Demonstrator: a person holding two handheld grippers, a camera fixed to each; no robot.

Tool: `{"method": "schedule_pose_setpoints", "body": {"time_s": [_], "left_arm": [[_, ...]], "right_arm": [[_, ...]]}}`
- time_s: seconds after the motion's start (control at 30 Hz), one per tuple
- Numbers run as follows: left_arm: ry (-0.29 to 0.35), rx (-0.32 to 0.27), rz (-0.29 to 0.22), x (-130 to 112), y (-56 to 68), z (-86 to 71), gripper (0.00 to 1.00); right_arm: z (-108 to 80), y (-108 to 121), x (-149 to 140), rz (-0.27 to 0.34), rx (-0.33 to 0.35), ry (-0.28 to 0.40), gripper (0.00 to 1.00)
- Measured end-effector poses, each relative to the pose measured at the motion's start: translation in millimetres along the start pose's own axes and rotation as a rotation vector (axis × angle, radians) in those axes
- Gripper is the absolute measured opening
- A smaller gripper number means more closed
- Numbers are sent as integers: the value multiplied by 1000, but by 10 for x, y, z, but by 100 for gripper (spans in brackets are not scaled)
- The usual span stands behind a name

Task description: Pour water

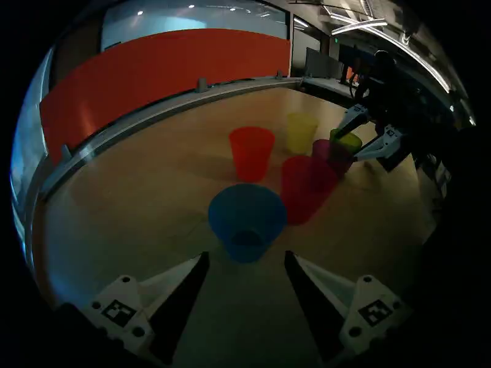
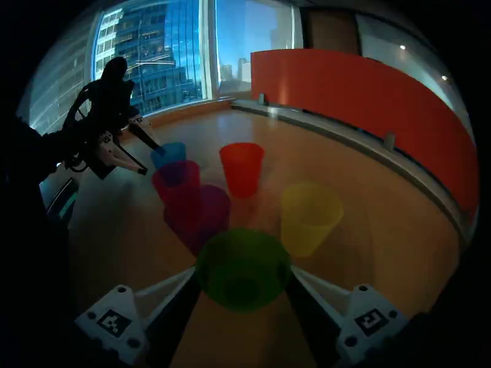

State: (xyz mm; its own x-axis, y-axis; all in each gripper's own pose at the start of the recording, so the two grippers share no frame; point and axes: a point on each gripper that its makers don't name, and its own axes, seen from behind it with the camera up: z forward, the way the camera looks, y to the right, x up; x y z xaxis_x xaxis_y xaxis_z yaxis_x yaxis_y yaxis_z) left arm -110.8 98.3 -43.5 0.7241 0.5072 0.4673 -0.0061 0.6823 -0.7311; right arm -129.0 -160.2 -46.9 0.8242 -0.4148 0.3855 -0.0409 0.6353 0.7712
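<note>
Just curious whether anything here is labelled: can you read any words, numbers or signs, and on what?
No readable text.
Square black-and-white markers on the left gripper and right gripper: patterns, not words.
Small green lit sign near the ceiling: too small to read.
Coloured translucent plastic cups: no markings visible.

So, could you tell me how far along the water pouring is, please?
Done: nothing visibly; all six cups stand upright on the table. In hand: the left gripper, open, faces the blue cup, and the right gripper, open, straddles the green cup. Left: gripping, lifting and pouring.
</note>
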Motion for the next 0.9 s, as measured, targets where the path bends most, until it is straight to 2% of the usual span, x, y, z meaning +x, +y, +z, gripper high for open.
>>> {"method": "schedule_pose_setpoints", "body": {"time_s": [0.3,0.43,0.9], "left_arm": [[0,-3,5,18,47,9,91],[1,0,4,21,44,-4,91],[23,39,-3,23,-17,-108,91]], "right_arm": [[-22,-34,-36,7,1,-7,92],[-34,-59,-52,20,4,-12,100],[-244,-47,-100,31,-32,2,100]]}}
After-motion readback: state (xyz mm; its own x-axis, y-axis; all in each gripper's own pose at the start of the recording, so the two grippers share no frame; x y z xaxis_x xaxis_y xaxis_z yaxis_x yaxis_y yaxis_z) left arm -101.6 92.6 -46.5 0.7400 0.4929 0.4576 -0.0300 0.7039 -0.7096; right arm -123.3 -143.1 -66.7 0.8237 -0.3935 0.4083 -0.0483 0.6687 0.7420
